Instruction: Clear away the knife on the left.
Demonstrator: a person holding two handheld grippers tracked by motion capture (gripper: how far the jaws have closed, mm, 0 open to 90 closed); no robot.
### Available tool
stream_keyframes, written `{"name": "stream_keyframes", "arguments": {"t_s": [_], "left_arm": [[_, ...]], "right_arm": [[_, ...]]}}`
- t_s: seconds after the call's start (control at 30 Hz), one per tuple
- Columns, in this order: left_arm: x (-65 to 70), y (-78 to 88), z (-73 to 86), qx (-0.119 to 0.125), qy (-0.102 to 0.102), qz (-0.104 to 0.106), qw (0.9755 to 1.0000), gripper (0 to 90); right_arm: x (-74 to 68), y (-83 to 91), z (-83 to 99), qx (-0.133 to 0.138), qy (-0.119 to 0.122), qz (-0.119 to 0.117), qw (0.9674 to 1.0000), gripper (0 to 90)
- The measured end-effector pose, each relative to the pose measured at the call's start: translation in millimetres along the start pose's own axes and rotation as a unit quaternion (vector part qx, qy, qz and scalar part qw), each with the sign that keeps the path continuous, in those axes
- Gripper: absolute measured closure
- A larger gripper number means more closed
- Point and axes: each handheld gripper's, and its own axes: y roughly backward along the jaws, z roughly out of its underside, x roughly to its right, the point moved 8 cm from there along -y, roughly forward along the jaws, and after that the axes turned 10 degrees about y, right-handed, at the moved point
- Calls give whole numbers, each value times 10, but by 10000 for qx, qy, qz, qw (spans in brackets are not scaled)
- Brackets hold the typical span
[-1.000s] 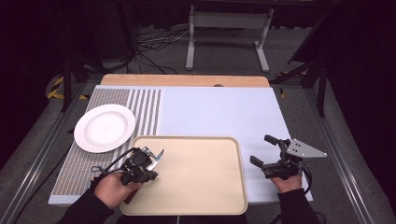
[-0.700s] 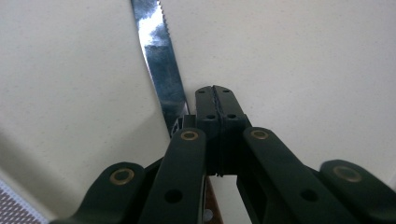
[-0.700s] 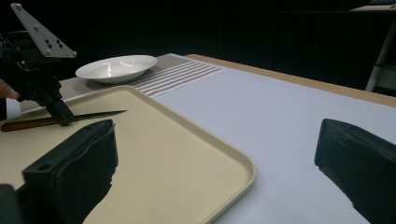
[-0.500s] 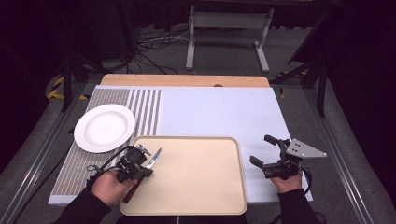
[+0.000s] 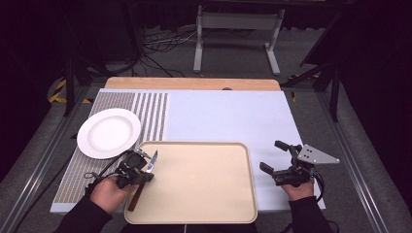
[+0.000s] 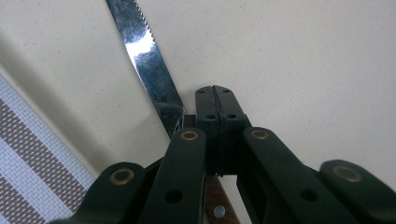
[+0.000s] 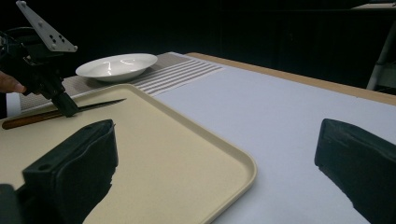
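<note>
Knife [image 5: 144,177] lies on tray [image 5: 204,213] at its left edge, blade toward plate [image 5: 109,132]. Left gripper [image 6: 214,95] jaws pressed together just beside blade, apparently not clamping it. Right gripper [image 5: 278,158] rests apart, jaws wide, likely idle.

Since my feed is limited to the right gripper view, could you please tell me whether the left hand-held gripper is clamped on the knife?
Observer: It seems not. In the left gripper view, the left hand-held gripper has its jaws pressed together with nothing between the tips. The knife runs beneath them on the tray.
Operator: Thank you. Is the blade's edge plain?
Observer: No, it is serrated toward the tip.
Operator: And where does my right hand-held gripper sit relative to the tray?
Observer: In the high view, the right hand-held gripper is just off the tray's right edge, over the white mat, with its jaws open.
</note>
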Motion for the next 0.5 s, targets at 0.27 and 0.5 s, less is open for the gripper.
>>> {"name": "stream_keyframes", "arguments": {"t_s": [0.27,0.5], "left_arm": [[-60,13,0,61,72,-55,9999,900],[-146,38,6,116,156,-149,9997,900]], "right_arm": [[-2,-1,2,-10,3,-3,10000,2],[-2,-1,2,-12,6,-2,10000,3]]}}
